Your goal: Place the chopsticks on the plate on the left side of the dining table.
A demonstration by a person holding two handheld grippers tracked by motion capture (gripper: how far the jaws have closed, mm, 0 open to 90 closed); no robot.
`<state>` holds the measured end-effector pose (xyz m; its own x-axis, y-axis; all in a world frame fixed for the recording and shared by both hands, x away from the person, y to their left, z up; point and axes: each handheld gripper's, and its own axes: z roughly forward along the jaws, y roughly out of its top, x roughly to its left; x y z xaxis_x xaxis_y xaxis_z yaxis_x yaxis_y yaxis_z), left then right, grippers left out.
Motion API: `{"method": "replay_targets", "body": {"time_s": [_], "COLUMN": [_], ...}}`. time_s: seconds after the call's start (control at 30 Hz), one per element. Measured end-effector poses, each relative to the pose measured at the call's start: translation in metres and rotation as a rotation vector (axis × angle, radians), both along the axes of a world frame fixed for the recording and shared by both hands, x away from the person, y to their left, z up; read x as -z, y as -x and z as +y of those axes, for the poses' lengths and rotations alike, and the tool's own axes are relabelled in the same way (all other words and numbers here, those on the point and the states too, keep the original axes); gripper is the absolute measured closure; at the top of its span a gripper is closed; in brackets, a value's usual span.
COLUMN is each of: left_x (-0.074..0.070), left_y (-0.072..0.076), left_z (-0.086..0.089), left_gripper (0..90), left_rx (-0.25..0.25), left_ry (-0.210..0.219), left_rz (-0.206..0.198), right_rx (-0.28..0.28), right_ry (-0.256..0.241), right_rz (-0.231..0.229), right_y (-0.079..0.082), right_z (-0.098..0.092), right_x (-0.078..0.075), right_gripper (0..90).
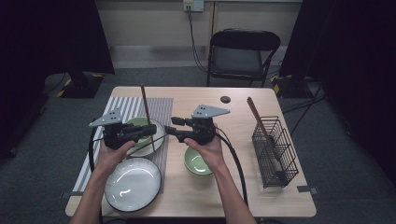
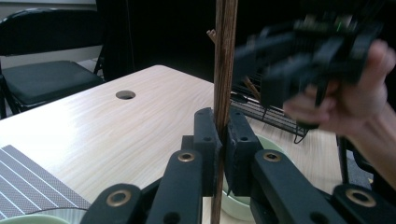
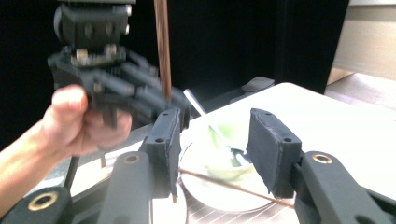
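My left gripper [image 2: 223,125] is shut on a brown chopstick [image 2: 225,65] and holds it upright. In the high view the left gripper [image 1: 150,130] hovers over a green bowl [image 1: 138,123] that sits on a white plate [image 1: 154,145]. A second chopstick [image 3: 233,186] lies across that plate, and a spoon [image 3: 205,119] rests in the bowl. My right gripper [image 3: 215,117] is open, its jaws on either side of the plate's view and nothing between them. In the high view the right gripper [image 1: 172,126] faces the left one at close range.
Under the right hand stands another green bowl [image 1: 198,164]. A dark-rimmed white plate [image 1: 133,183] sits near the front edge on a striped placemat [image 1: 161,109]. A wire basket [image 1: 275,151] holding wooden utensils stands at the right. A black chair [image 1: 243,51] is behind the table.
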<state>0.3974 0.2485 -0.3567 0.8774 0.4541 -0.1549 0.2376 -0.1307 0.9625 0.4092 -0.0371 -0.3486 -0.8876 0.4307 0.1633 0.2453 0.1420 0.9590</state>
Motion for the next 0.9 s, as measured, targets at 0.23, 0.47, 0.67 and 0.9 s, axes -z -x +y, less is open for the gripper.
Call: {"method": "replay_targets", "body": {"time_s": [0.23, 0.47, 0.67, 0.9], "left_x": [-0.006, -0.006, -0.004, -0.003], "left_y": [0.004, 0.003, 0.004, 0.002], "left_z": [0.001, -0.002, -0.008, -0.008], "left_gripper": [84.9, 85.0, 85.0, 85.0], "left_rx": [0.006, 0.011, 0.021, 0.035], "left_ry": [0.020, 0.016, 0.014, 0.020], "left_rz": [0.001, 0.006, 0.011, 0.019], "right_rx": [-0.079, -0.152, -0.149, -0.152], "right_ry": [0.043, 0.077, 0.054, 0.028], "right_rz": [0.066, 0.076, 0.053, 0.047], "right_y": [0.002, 0.003, 0.004, 0.003], "right_z": [0.022, 0.039, 0.048, 0.049], "right_x": [0.029, 0.037, 0.037, 0.040], "right_gripper": [46.6, 37.8, 52.6, 73.4]}}
